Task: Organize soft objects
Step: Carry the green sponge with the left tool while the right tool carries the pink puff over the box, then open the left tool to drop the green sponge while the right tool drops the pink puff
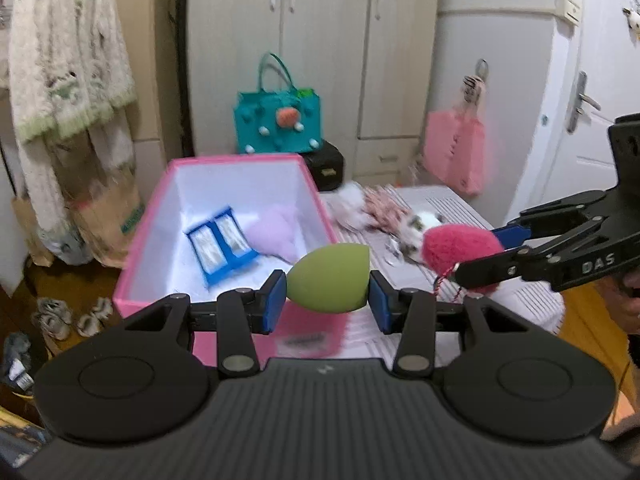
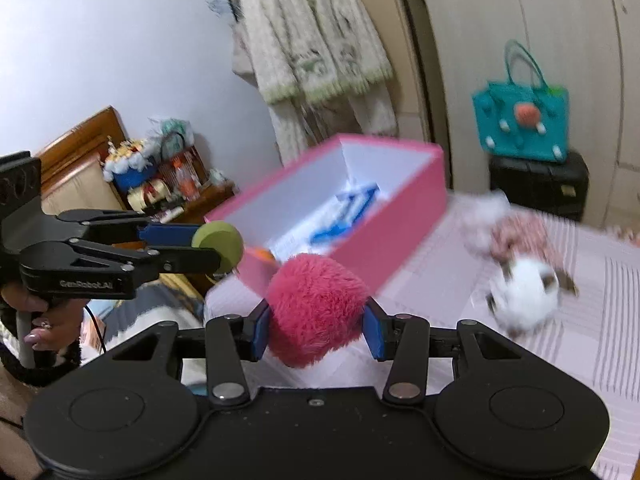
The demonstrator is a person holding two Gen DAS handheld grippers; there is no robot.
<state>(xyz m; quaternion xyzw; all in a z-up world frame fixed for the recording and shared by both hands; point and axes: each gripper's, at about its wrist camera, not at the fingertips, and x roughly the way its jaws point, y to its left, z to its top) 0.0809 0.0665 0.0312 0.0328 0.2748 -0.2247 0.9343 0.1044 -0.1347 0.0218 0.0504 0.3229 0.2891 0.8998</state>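
Green and egg-shaped, a makeup sponge is pinched sideways between the blue pads of the left gripper, its pointed end turned toward the left pad. It is held in the air above the near edge of a pink storage box, which is seen standing at the left edge of a striped bed cover. Inside the white-lined box, a blue twin-window packet is seen lying against a pale lilac plush piece. In the right wrist view, a fluffy magenta pompom is squeezed between the blue pads of the right gripper, and is held just in front of the box's near corner. From the left wrist view the same pompom is seen clamped in the right gripper, with a red-and-white cord hanging below it. On the bed cover beyond the box, a white plush toy with brown ears and a pink patterned soft item are seen lying near each other, both blurred. A teal handbag is set on a black case behind the bed, and a cream knitted cardigan is hung at the left.
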